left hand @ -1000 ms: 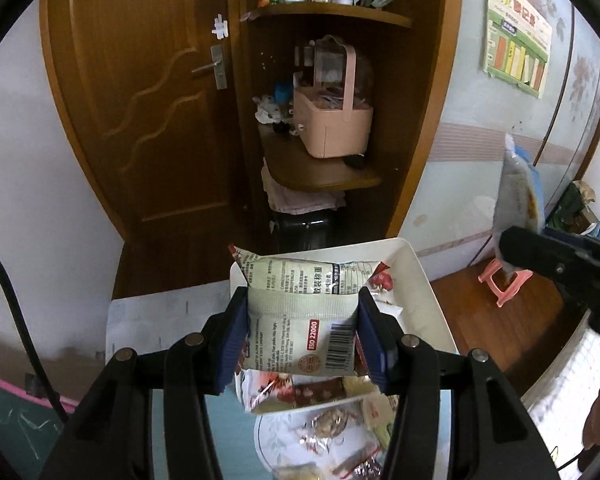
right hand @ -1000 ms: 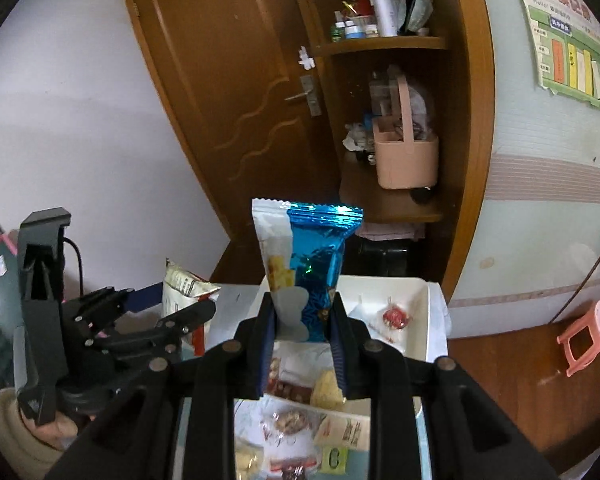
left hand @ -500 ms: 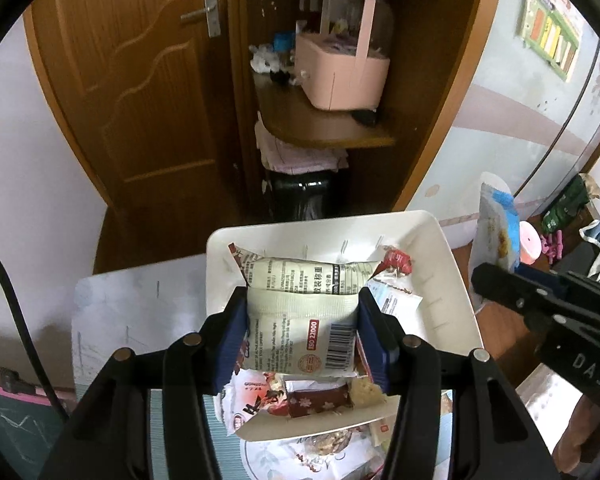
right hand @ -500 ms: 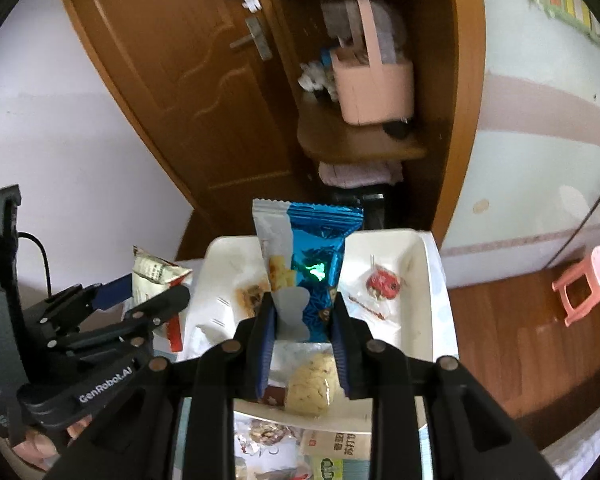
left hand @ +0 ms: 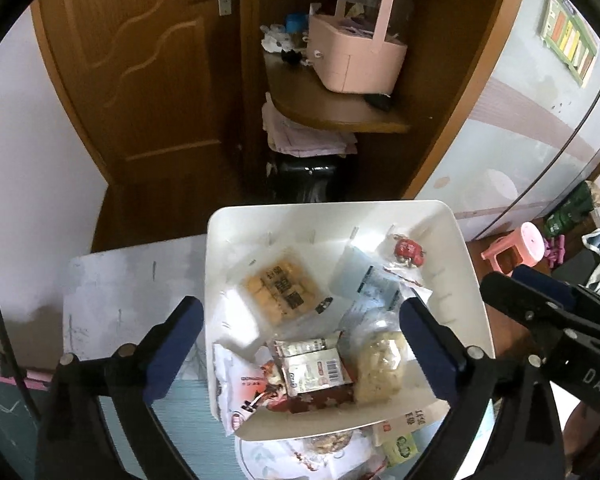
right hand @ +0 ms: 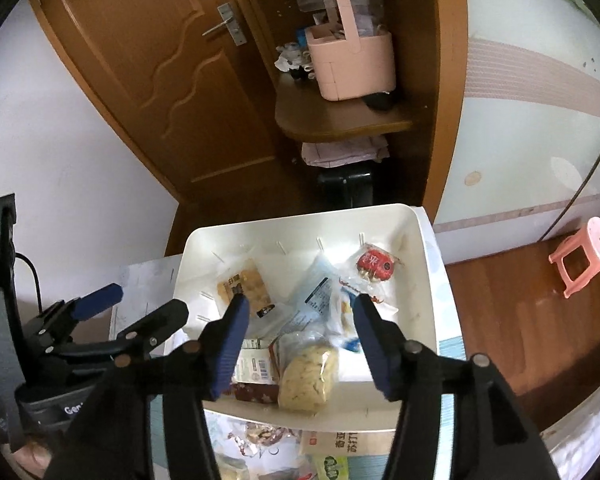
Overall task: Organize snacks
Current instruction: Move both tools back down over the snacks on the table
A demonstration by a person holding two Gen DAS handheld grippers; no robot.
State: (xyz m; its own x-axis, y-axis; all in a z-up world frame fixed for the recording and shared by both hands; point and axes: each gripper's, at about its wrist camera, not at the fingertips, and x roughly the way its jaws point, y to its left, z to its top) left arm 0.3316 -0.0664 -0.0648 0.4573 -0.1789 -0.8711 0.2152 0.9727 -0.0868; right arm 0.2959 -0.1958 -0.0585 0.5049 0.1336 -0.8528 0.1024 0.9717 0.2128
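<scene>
Hovering over the bin, both tools stand apart and empty, jaws just opened, with the dropped packets below them.
Left tool is above the barcode packet, right tool above the blue packet; remaining snacks lie on the counter past the bin's near edge, about equally close to both.

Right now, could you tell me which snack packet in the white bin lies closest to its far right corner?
The small clear packet with the round red snack in the white bin. It lies apart near the far right corner; the other packets lie nearer the middle and front.
</scene>
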